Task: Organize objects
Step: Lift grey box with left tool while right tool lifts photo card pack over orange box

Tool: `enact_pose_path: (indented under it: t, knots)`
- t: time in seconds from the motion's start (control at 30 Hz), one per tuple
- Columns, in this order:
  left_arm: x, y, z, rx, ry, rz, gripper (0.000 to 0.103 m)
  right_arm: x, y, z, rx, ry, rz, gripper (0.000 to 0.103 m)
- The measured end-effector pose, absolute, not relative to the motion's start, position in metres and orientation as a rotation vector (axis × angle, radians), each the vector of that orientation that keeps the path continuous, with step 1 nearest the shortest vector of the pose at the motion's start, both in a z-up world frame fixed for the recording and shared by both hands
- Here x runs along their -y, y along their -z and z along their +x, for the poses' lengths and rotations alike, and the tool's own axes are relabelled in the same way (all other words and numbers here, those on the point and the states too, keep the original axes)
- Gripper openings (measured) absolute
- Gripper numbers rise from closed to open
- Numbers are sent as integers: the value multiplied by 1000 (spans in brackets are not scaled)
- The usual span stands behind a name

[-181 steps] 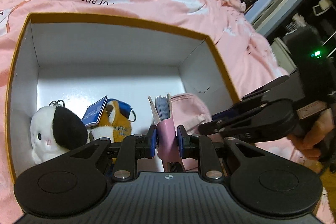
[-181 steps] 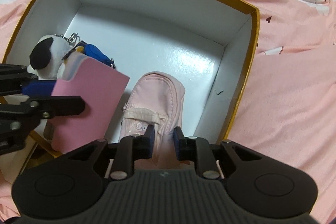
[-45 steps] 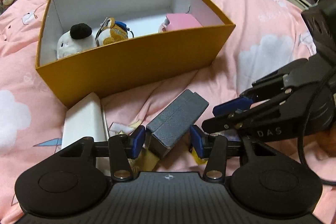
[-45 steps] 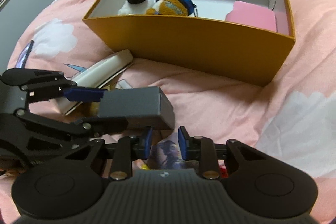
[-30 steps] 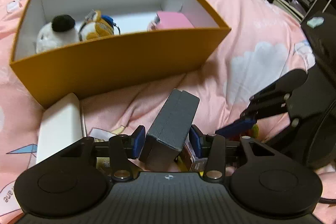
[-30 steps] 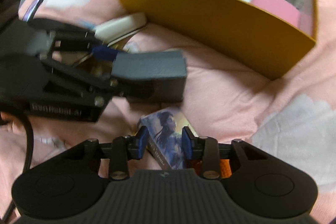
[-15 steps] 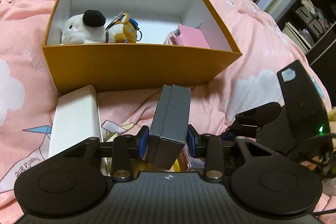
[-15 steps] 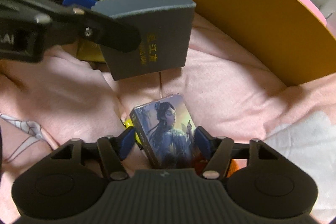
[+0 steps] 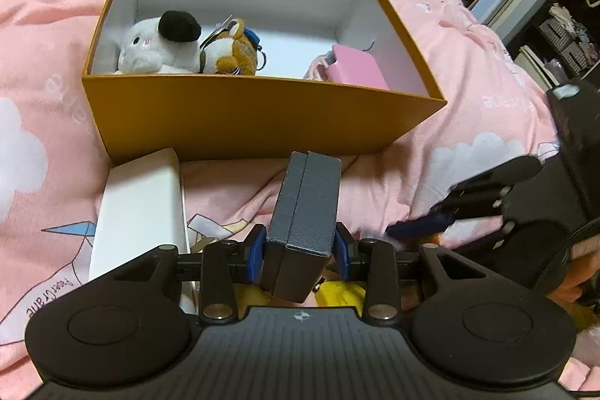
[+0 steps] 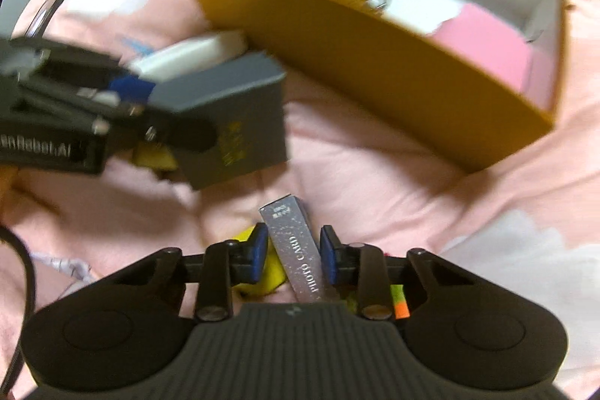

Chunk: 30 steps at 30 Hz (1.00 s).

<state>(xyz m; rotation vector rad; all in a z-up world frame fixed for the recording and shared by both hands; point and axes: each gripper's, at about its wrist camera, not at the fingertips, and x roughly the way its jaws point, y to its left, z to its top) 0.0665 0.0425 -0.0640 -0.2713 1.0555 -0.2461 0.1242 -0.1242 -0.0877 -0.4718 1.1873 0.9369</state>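
While left fingers (image 9: 300, 252) clamp grey box (image 9: 305, 208) | right closing around photo-card pack (image 10: 296, 246), right-view only

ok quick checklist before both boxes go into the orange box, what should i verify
1. Left hand-held gripper grips the grey box: ok, both pads press its sides and it is lifted off the bedding.
2. Right hand-held gripper grips the photo card box: not ok, the jaws are closing around it and a gap shows beside the right pad.
3. Free floor in the orange box: ok, bare white floor between the plush toys and the pink case.
4. Path over the near wall: ok, nothing stands between the grey box and the rim.
5. White case outside the orange box: not ok, not yet packed.
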Motion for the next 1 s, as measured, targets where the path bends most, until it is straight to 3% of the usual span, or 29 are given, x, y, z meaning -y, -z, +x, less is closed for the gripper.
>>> enact_pose_path:
  t: [0.07, 0.33, 0.4, 0.47, 0.53, 0.73, 0.8, 0.87, 1.0]
  knots:
    - [-42, 67, 69, -1067, 245, -275, 43, 128, 85, 132, -1171, -904, -468, 16]
    - [-38, 72, 75, -1073, 233, -265, 42, 132, 101, 143, -1217, -892, -424, 19]
    - [-38, 72, 75, -1074, 234, -267, 42, 126, 98, 140, -1225, -899, -406, 25]
    - [-39, 72, 75, -1072, 236, -269, 42, 122, 105, 143, -1242, -922, -398, 39]
    - [-39, 73, 75, -1070, 239, -271, 42, 122, 109, 145, -1250, -932, -404, 40]
    - [-39, 73, 75, -1070, 248, -267, 42, 118, 128, 151, -1306, -988, -393, 60]
    - [-39, 73, 75, -1071, 250, -266, 42, 116, 131, 151, -1317, -990, -383, 57]
    - [-40, 73, 75, -1072, 251, -266, 42, 116, 127, 149, -1324, -996, -377, 46]
    - [-40, 74, 75, -1070, 253, -270, 42, 120, 113, 145, -1315, -993, -376, 35]
